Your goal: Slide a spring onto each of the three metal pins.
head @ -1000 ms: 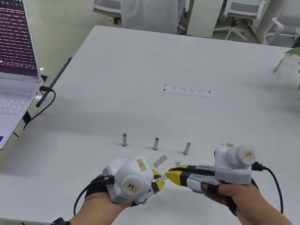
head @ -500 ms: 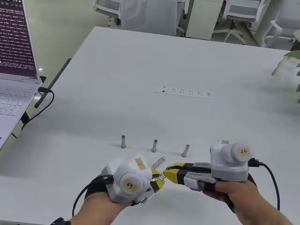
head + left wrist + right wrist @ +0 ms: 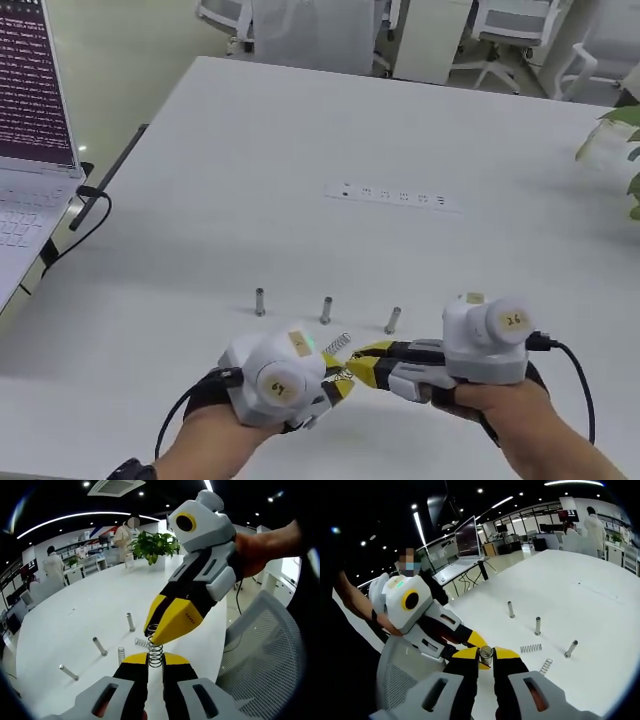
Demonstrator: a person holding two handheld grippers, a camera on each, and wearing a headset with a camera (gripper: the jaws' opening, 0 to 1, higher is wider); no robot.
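Three short metal pins stand in a row on the white table: left pin [image 3: 260, 301], middle pin [image 3: 326, 309], right pin [image 3: 393, 319]. Low in the head view, in front of the pins, my left gripper [image 3: 338, 385] and right gripper [image 3: 358, 368] meet tip to tip. Both are shut on the same small spring [image 3: 155, 652], the left [image 3: 155, 660] at its lower end, the right [image 3: 156, 631] at its upper end. The right gripper view looks at that spring [image 3: 486, 653] end-on between its own jaws. Two loose springs [image 3: 531, 648] [image 3: 546, 665] lie flat near the pins.
A laptop [image 3: 30, 110] with its cable stands at the table's left edge. A power strip [image 3: 392, 195] lies across the middle. A potted plant [image 3: 625, 130] is at the far right, and office chairs stand beyond the table's far edge.
The two grippers have stayed tip to tip on the spring, drifting slightly left together. The view itself has shifted a little; pins and loose springs lie as before.
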